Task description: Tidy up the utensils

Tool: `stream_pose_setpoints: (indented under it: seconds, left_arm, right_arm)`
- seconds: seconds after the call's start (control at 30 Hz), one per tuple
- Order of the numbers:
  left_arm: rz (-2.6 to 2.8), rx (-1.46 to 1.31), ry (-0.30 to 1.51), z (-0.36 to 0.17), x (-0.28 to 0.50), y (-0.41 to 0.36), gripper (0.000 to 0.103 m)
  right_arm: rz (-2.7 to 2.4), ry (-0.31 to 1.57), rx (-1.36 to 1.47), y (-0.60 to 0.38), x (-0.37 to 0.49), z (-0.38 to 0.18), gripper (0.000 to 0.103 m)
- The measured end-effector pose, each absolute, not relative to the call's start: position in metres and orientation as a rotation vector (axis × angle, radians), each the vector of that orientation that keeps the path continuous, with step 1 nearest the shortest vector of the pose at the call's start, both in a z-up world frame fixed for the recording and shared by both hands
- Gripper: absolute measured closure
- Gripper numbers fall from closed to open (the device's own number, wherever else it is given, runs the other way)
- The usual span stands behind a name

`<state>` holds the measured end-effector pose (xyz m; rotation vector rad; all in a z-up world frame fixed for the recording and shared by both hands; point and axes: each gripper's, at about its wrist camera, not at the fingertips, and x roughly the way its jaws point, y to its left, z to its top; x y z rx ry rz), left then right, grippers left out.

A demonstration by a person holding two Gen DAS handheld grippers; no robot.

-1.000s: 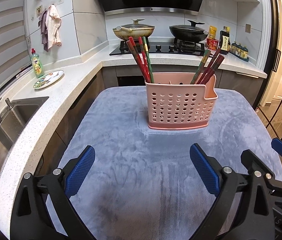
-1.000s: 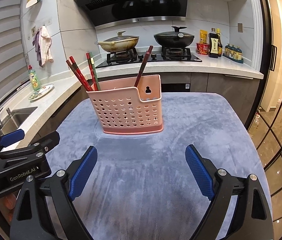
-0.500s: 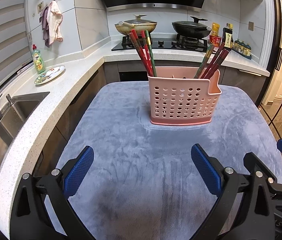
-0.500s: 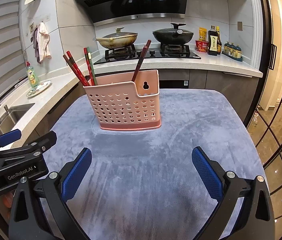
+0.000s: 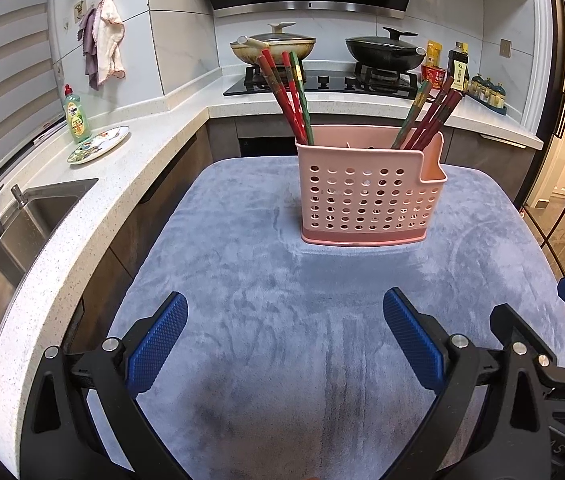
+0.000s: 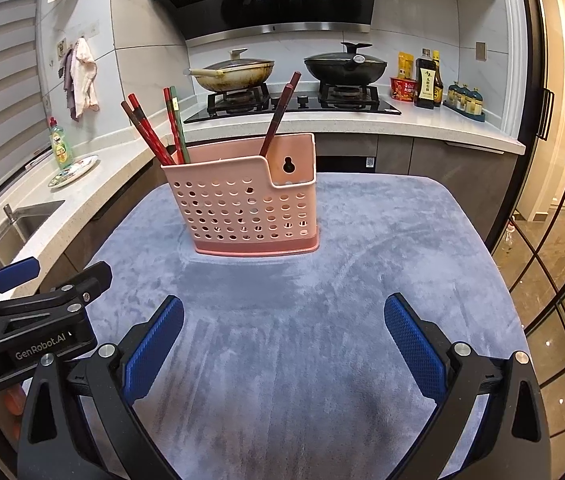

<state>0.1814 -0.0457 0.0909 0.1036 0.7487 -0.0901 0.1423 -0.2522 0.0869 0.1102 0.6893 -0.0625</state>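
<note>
A pink perforated utensil holder (image 5: 366, 200) stands upright on a grey-blue cloth (image 5: 266, 320); it also shows in the right wrist view (image 6: 248, 210). Red and green chopsticks (image 5: 288, 96) lean in its left end, and more chopsticks (image 5: 428, 116) lean in its right end. In the right wrist view the left bunch (image 6: 154, 128) and a dark red pair (image 6: 280, 114) stick out. My left gripper (image 5: 284, 334) is open and empty, low over the cloth in front of the holder. My right gripper (image 6: 282, 338) is open and empty beside it.
A white speckled counter (image 5: 82, 208) with a sink (image 5: 6, 240) runs along the left, with a green soap bottle (image 5: 76, 114) and a plate (image 5: 98, 144). A hob with two pans (image 5: 274, 44) is behind. The left gripper's body (image 6: 30, 320) shows in the right wrist view.
Both grippers have drawn back slightly and tilted up, so the holder sits higher and a bit farther in both views. Both stay open and empty.
</note>
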Motion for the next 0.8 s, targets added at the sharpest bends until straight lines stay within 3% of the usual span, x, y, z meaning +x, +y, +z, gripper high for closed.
stream_pose_setpoints:
  seconds: [0.8]
  left_arm:
    - [-0.088,0.107,0.741,0.0896,0.1830,-0.0467,0.009]
  right_arm:
    - [-0.064,0.690,0.104,-0.2531,0.1441,0.0858,0.006]
